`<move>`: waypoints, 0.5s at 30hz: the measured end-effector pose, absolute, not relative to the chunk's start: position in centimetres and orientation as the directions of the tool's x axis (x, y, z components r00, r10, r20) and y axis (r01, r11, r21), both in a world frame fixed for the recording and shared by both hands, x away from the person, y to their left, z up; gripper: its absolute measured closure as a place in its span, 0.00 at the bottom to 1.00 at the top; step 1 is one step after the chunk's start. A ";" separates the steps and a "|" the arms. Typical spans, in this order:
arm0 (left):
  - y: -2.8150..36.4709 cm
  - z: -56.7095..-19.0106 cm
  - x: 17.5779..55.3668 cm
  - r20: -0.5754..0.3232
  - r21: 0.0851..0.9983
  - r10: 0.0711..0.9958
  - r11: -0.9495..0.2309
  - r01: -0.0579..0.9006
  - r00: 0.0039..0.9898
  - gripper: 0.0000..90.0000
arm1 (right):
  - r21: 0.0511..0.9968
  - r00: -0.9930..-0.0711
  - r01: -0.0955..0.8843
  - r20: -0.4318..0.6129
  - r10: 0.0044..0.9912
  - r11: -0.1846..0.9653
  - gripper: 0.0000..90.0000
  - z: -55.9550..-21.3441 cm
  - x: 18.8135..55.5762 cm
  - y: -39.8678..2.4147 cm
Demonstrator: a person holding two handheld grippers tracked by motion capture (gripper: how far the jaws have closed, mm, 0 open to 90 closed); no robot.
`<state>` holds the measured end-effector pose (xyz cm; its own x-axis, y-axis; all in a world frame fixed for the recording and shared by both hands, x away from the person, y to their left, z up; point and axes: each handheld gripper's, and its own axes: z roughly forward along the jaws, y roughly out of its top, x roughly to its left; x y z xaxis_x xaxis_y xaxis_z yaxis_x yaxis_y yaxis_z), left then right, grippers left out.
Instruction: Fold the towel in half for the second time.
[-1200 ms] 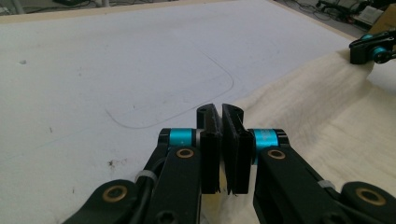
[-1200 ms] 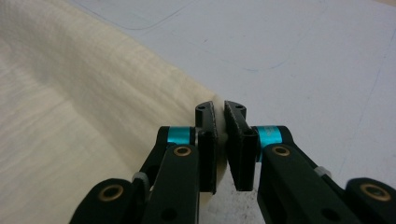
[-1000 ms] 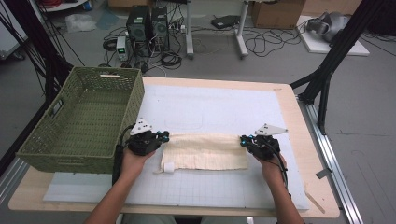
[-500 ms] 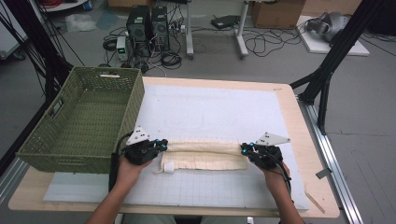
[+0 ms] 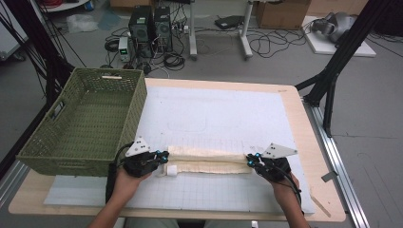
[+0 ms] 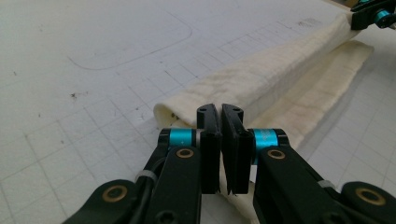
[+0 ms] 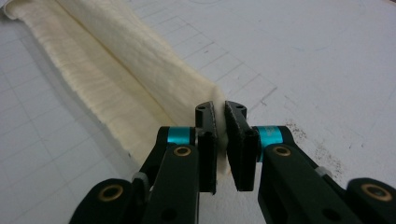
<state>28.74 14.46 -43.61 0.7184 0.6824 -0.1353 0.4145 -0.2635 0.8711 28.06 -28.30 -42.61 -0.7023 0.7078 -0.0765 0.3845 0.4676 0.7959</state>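
While folded long and cream, ribbed cloth (image 5: 209,160), left claw (image 5: 161,156), right claw (image 5: 251,160) each pinched shut on one end

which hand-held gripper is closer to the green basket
The left hand-held gripper: it grips the cloth at the end beside the green basket, while the right hand-held gripper holds the far end.

- Folded ribbed fabric cloth (image 5: 209,160): cream, with fine woven ridges along its length.
- Flat work mat (image 5: 214,114): white, printed with a thin grey grid.
- Woven rectangular basket (image 5: 90,123): olive green.
- Wooden table top (image 5: 313,142): pale tan.
- Left gripper (image 6: 220,114) and right gripper (image 7: 219,109): black jaws, turquoise collars, brass-coloured rivets.
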 end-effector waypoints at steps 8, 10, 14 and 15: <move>15.1 -43.7 27.4 -0.112 0.851 0.660 -0.322 0.415 0.743 0.95 | 0.784 -0.723 0.381 -0.078 0.686 0.491 0.93 -42.8 27.1 -28.4; 15.0 -43.8 27.1 -0.114 0.849 0.651 -0.328 0.414 0.750 0.95 | 0.777 -0.731 0.376 -0.087 0.677 0.505 0.93 -42.8 26.9 -28.3; 15.2 -43.1 26.9 -0.179 0.850 0.649 -0.277 0.448 0.740 0.84 | 0.770 -0.737 0.375 -0.089 0.669 0.515 0.93 -42.9 26.6 -28.4; 15.2 -42.7 27.1 -0.203 0.847 0.647 -0.260 0.463 0.735 0.69 | 0.769 -0.734 0.384 -0.082 0.674 0.512 0.93 -43.0 26.5 -28.5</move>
